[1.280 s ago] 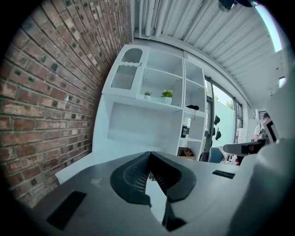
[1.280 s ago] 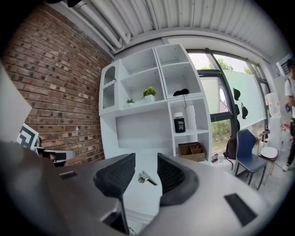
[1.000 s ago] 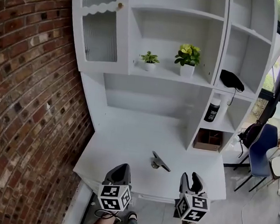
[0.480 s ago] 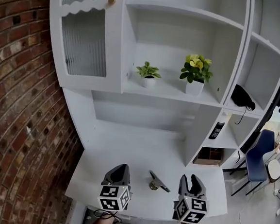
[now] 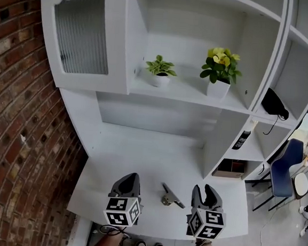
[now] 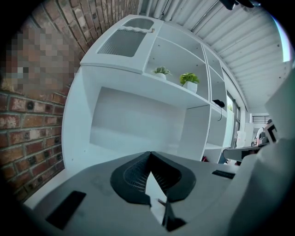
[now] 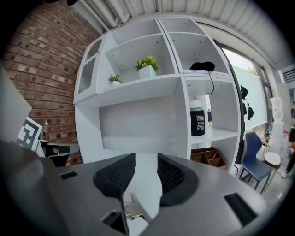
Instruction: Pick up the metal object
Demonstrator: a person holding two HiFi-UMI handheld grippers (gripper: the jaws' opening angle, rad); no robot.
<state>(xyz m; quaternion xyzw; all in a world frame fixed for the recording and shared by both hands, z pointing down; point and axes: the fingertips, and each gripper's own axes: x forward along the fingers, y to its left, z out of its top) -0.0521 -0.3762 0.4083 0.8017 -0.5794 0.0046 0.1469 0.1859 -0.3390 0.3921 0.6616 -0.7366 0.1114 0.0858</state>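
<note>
The metal object [image 5: 170,196], a small silver hinged piece, lies on the white desk [image 5: 140,161] near its front edge. In the head view it is between my two grippers, slightly ahead of them. My left gripper [image 5: 128,183] hangs to its left over the desk, its jaws closed tip to tip [image 6: 148,156] with nothing held. My right gripper [image 5: 205,193] hangs to the object's right with a narrow gap between the pads [image 7: 146,159]. In the right gripper view the metal object [image 7: 133,211] shows low down through that gap, below the jaws and not touched.
A white hutch rises behind the desk, with two potted plants [image 5: 159,72] [image 5: 220,72] on a shelf. A black bottle [image 5: 242,139] and a wooden box [image 5: 227,168] sit in the right cubbies. The brick wall [image 5: 16,108] bounds the left; a blue chair [image 5: 281,168] stands at the right.
The view has drawn closer to the hutch. Both grippers have come forward over the desk's front edge, on either side of the metal object. Jaw states look the same.
</note>
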